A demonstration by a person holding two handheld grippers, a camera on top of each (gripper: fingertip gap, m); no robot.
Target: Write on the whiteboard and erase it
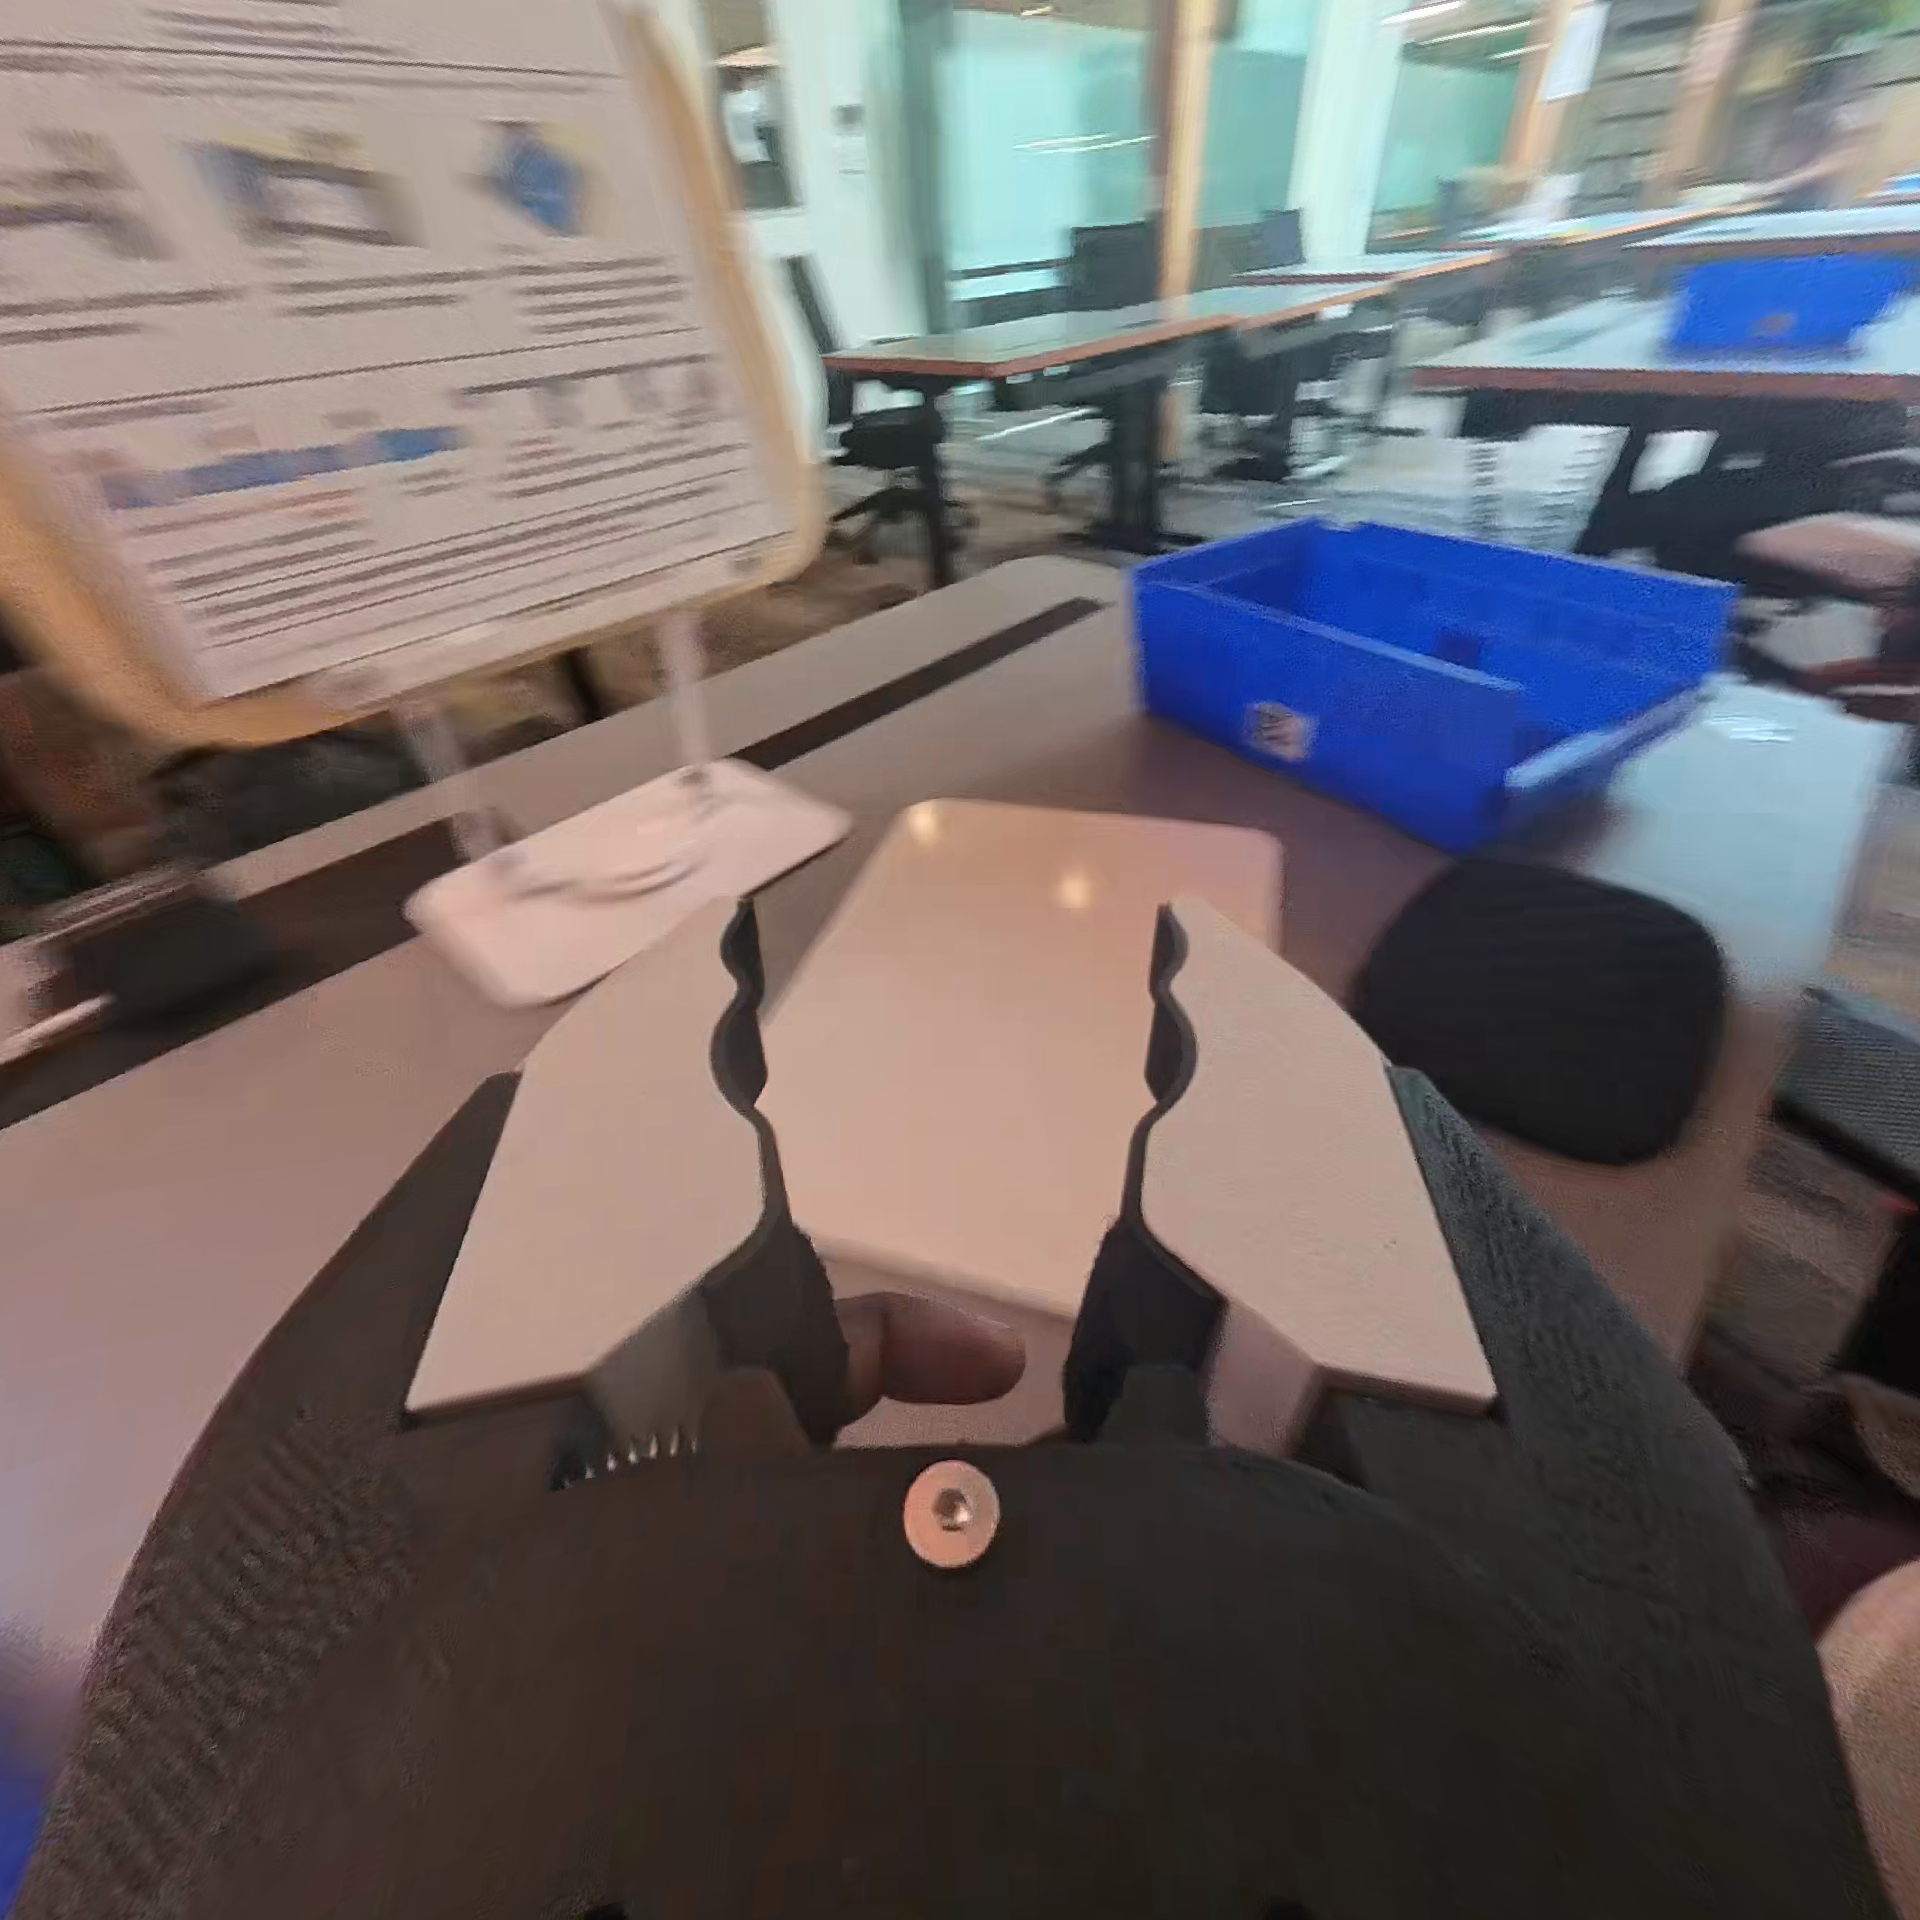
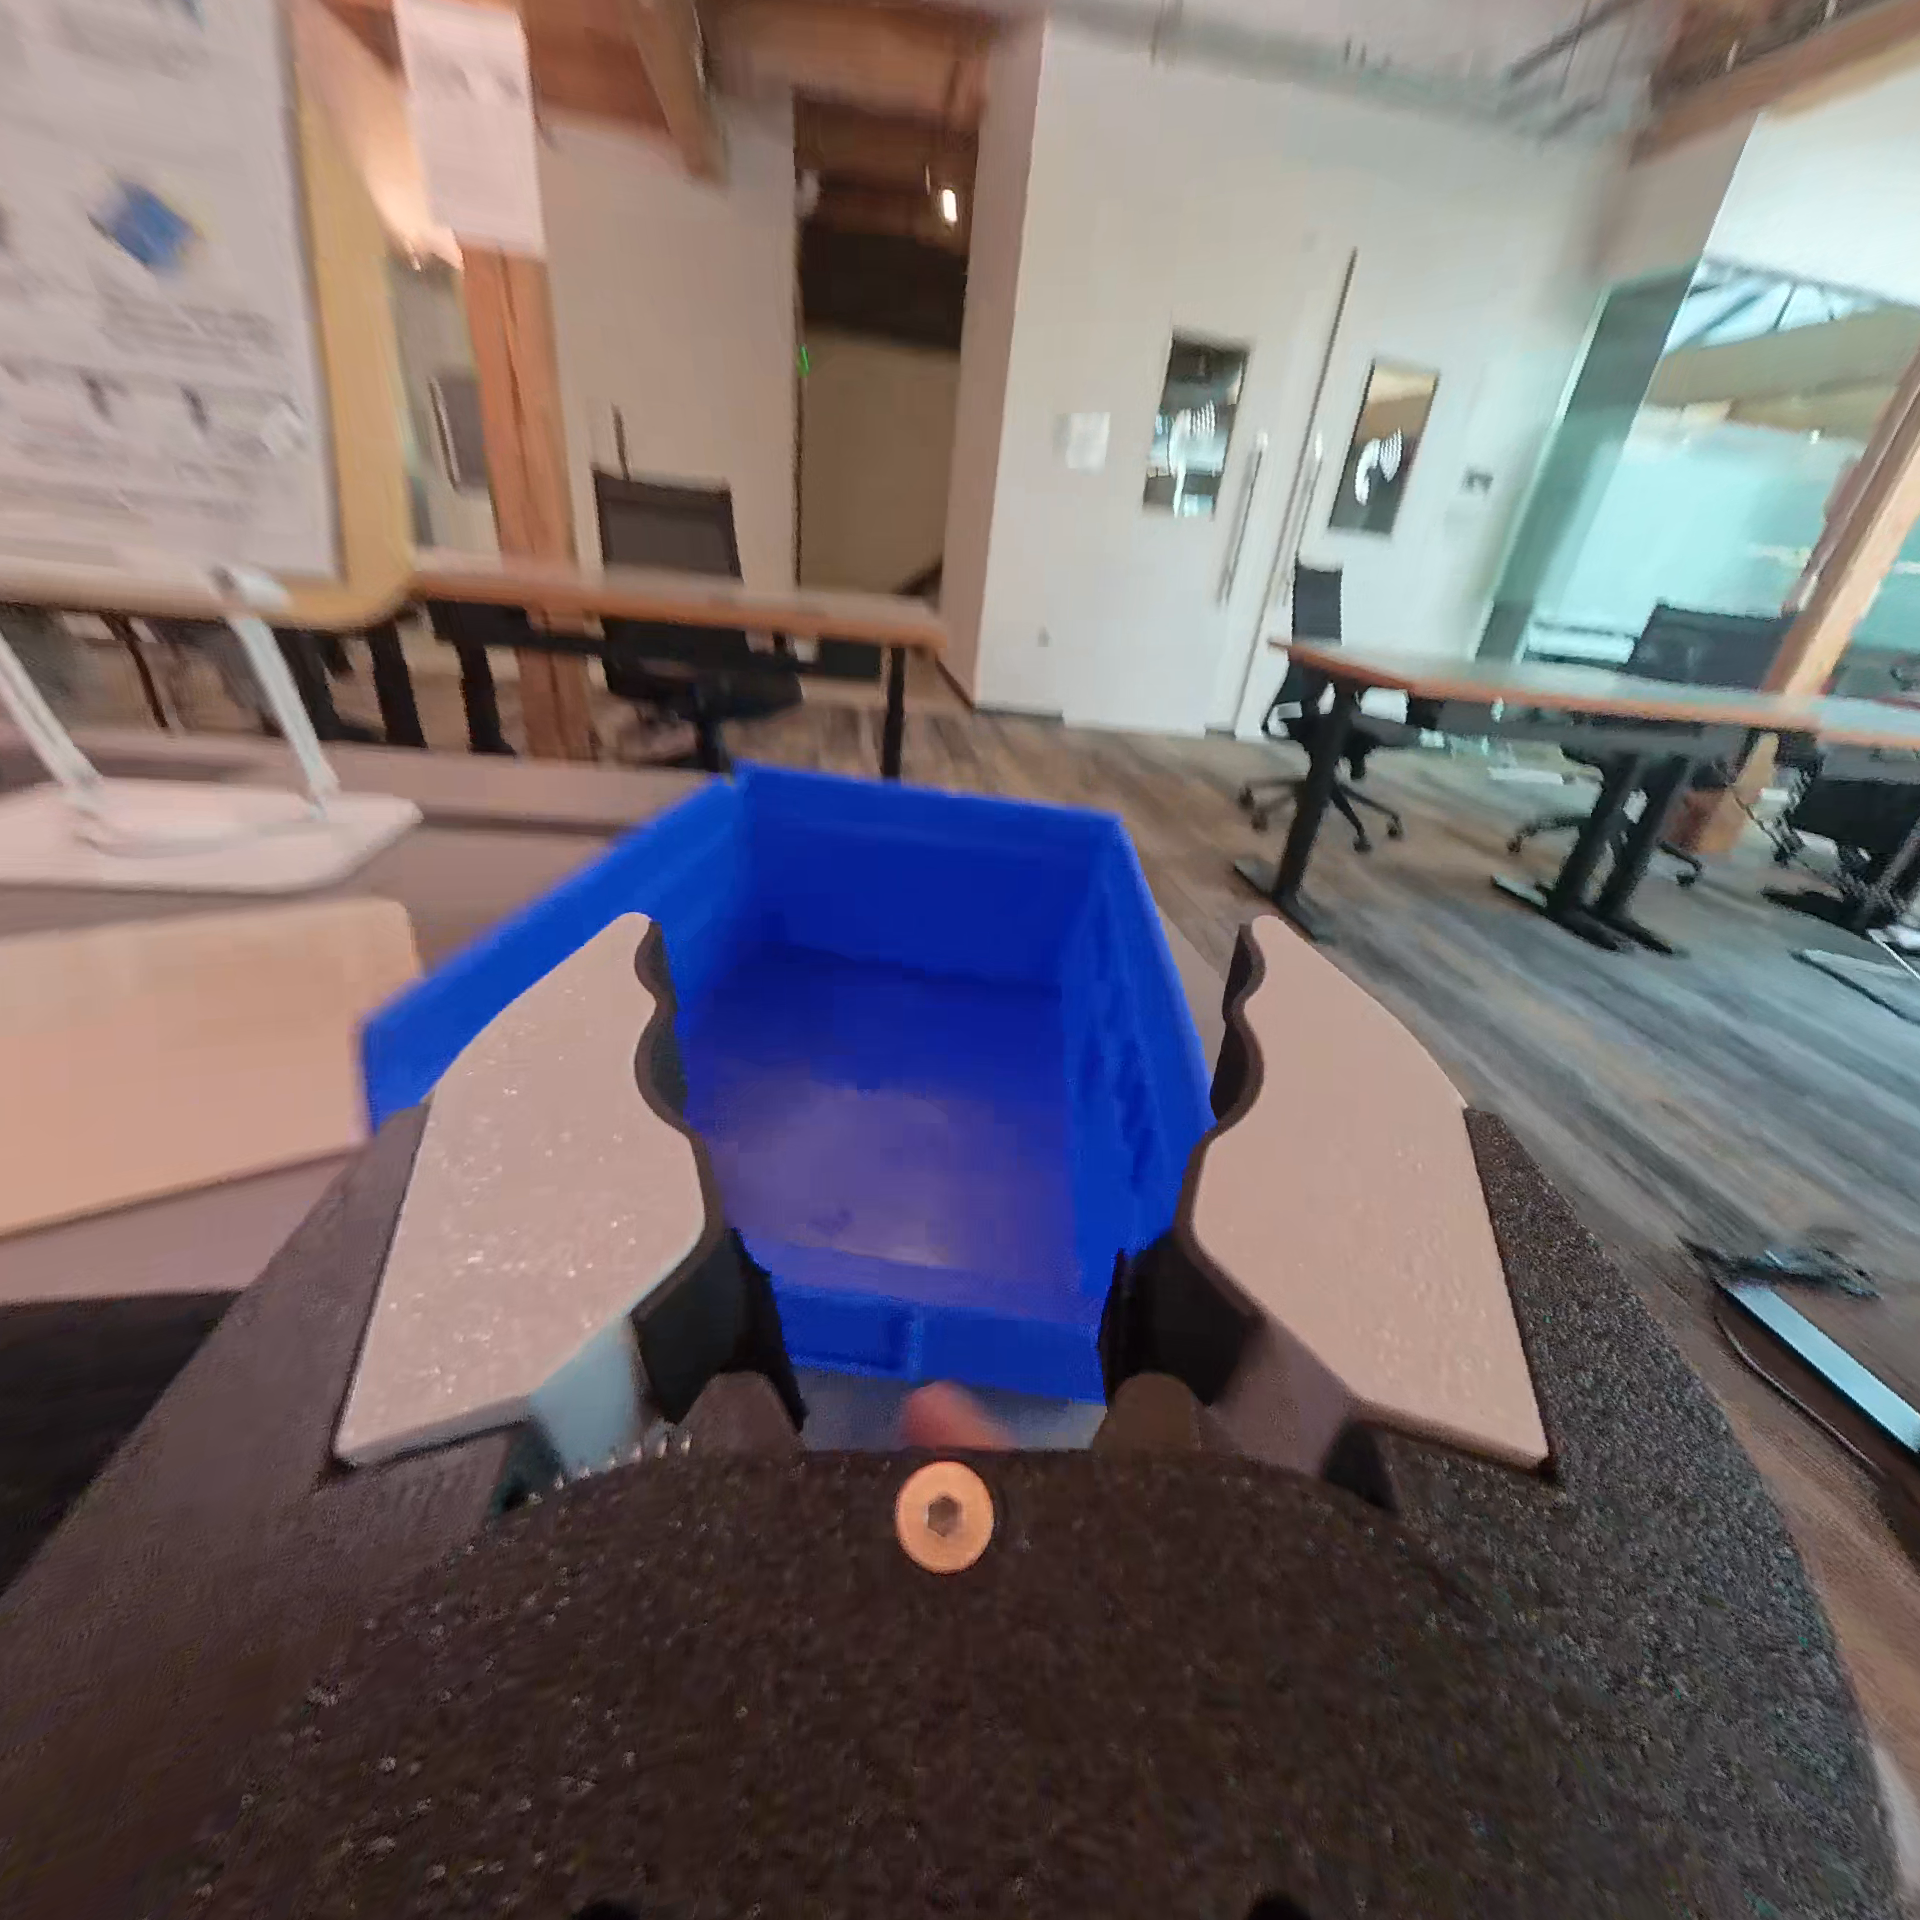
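Note:
A small blank whiteboard (image 1: 1029, 1039) lies flat on the grey-brown table (image 1: 260, 1122). My left gripper (image 1: 958, 914) is open and empty, hovering over the board with its jaws either side of the board's middle. A black ribbed pad (image 1: 1538, 1008) lies just right of the board. My right gripper (image 2: 948, 930) is open and empty, held above a blue plastic bin (image 2: 914, 1039) whose floor looks bare. The whiteboard also shows at the left of the right wrist view (image 2: 187, 1049). No marker shows in either view.
A printed poster (image 1: 343, 312) stands on a white-based stand (image 1: 623, 873) at the back left of the table. The blue bin (image 1: 1423, 665) sits at the back right. Desks (image 2: 1621, 707) and office chairs stand beyond. A cable and a flat device (image 2: 1808, 1340) lie right.

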